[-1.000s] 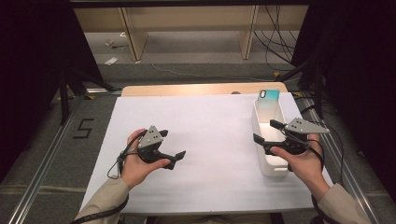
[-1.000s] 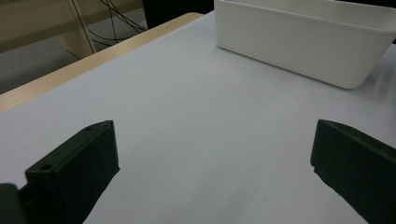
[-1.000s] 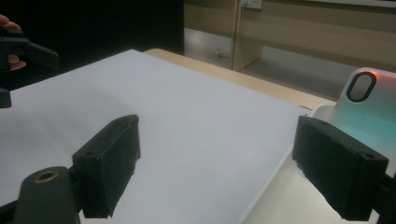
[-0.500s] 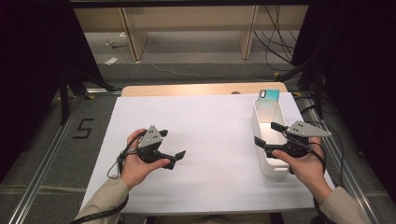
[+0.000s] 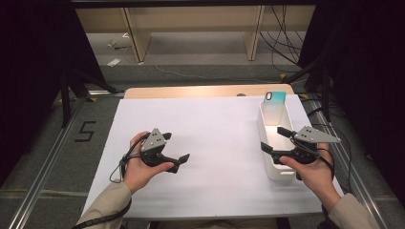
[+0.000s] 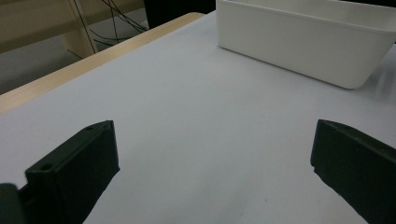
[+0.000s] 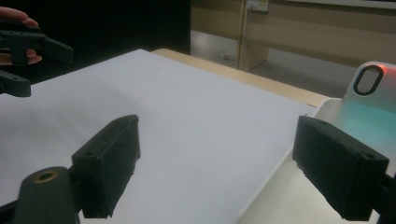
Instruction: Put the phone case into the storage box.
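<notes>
A bin [image 5: 272, 164] stands at the table's [image 5: 215, 124] right edge, a phone [image 5: 274, 106] leaning inside its far end.

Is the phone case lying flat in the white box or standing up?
Standing up. The phone case leans against the white box's far end, its top above the rim.

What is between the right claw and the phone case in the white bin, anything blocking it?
Nothing visible blocks it. The right claw hovers open over the near part of the white bin, and the phone case leans against the bin's far end. Between them is only the bin's open interior.
</notes>
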The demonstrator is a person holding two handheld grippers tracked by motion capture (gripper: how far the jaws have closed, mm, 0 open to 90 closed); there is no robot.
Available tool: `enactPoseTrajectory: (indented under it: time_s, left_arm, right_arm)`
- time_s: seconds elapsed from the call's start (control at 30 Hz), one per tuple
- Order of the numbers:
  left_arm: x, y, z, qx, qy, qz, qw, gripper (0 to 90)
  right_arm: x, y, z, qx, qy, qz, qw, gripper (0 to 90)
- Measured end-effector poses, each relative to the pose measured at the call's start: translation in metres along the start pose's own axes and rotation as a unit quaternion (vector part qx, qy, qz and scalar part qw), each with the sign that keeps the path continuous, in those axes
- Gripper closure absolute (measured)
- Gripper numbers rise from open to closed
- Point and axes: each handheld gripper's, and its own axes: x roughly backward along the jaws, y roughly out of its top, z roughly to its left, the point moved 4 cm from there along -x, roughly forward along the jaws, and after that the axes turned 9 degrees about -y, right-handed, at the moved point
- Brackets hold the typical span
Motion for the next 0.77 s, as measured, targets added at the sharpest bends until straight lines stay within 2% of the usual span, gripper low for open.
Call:
enactPoseTrajectory:
  time_s: [0.77]
  left_arm:
    - [-0.0005,0.0,0.0,0.0,-0.001,0.001,1.0,0.6]
  right_arm:
    - [0.0014,-0.0013,0.0006,-0.002,0.004,-0.01,0.9999,15.4]
